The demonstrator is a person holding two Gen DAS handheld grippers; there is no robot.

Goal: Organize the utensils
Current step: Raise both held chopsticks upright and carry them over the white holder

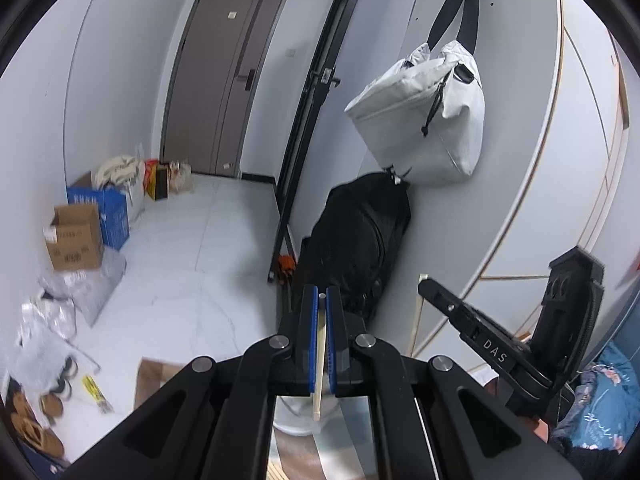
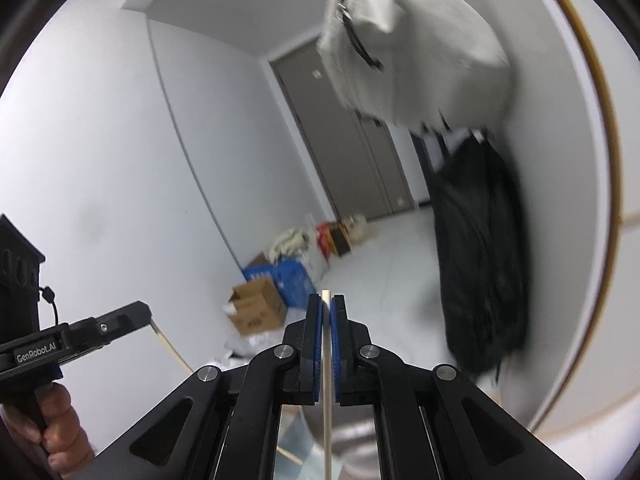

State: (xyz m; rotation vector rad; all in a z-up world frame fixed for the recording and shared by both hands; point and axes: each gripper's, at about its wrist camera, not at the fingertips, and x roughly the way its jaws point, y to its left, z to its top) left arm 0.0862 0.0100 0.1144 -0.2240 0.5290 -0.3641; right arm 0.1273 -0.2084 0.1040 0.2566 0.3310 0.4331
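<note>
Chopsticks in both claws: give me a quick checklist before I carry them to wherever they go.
1. Left claw shut on a chopstick: ok, the stick sits between the blue pads.
2. Right claw shut on a chopstick: ok, clamped between the pads, tip poking out past them.
3. Both sticks held lengthwise along the fingers: ok.
4. Claws apart from each other: ok, each shows off to the side in the other's view.
5. Hanging white bag and black bag ahead: not ok, close in the right wrist view.
6. Holder or tray for the sticks: cannot tell, none identifiable.
</note>
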